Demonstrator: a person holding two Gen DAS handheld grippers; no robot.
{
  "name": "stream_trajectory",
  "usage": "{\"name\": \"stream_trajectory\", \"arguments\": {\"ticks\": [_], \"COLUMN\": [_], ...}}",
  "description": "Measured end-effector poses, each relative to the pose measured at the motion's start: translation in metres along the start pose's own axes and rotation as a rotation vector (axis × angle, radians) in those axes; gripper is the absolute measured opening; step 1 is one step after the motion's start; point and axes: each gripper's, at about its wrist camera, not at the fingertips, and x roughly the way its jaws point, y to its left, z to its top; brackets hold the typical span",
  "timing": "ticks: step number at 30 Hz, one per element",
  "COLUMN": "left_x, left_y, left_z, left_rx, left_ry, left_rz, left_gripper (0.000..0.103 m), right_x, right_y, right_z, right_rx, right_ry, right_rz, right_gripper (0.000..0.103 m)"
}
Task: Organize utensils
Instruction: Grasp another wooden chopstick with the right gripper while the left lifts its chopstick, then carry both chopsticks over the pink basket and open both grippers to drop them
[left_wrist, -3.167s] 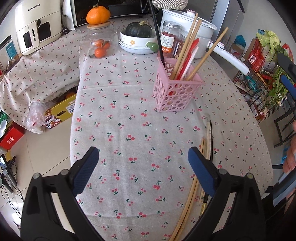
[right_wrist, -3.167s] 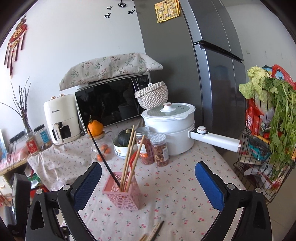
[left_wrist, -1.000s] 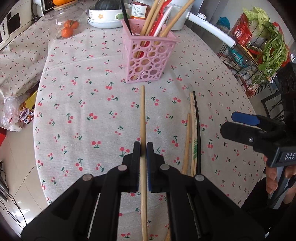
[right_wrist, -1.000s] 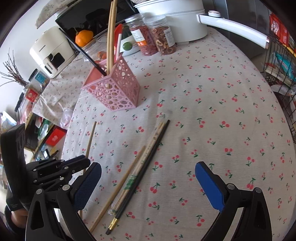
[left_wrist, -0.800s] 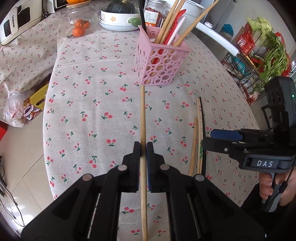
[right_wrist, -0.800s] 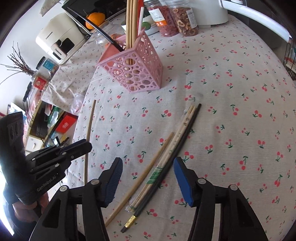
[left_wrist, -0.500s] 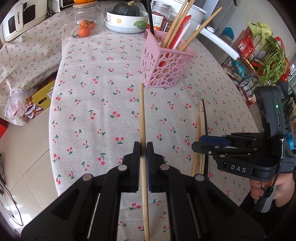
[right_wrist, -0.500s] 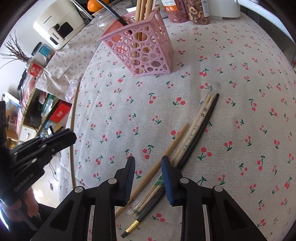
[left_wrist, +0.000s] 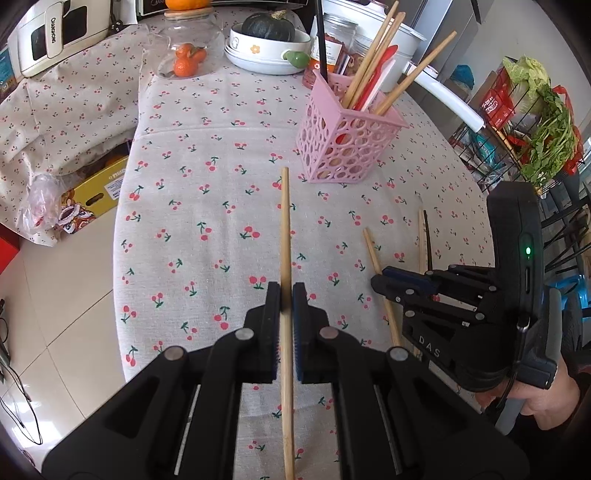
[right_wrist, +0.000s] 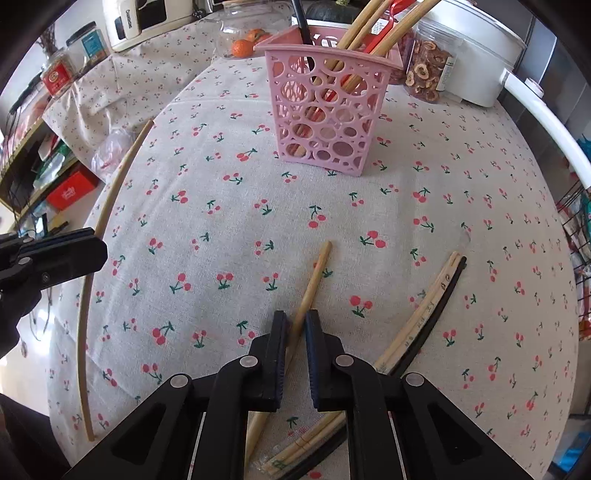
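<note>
The left gripper (left_wrist: 286, 295) is clamping a long bamboo chopstick (left_wrist: 284, 225) at mid-length, holding it above the bench (left_wrist: 207, 206) with its tip pointing toward the pink utensil basket (left_wrist: 345, 147). The right gripper (right_wrist: 295, 325) is sitting narrowed around a second bamboo chopstick (right_wrist: 314, 277) lying on the cherry-print tablecloth (right_wrist: 229, 221); whether the pads are pressing it cannot be determined. A bundle of chopsticks (right_wrist: 428, 306) is lying just right of it, while the basket is standing upright, holding more chopsticks.
</note>
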Motion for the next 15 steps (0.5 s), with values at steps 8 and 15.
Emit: {"name": "stream_trajectory", "arguments": {"ticks": [8,15], "left_x": [-0.03,-0.052], "left_y": [0.001,-0.009], "left_z": [0.004,0.009], "left_rx": [0.011,0.041], "left_ry": [-0.125,-0.228], "left_rz": [0.002,0.019], "left_gripper": [0.007,0.007], "right_x": [-0.06,-0.117], "right_y": [-0.024,-0.033], "right_z": [-0.002,-0.021], "right_rx": [0.05,0.031], "right_ry": [-0.212,-0.395], "right_rz": [0.14,0.157], "right_gripper": [0.006,0.006]}}
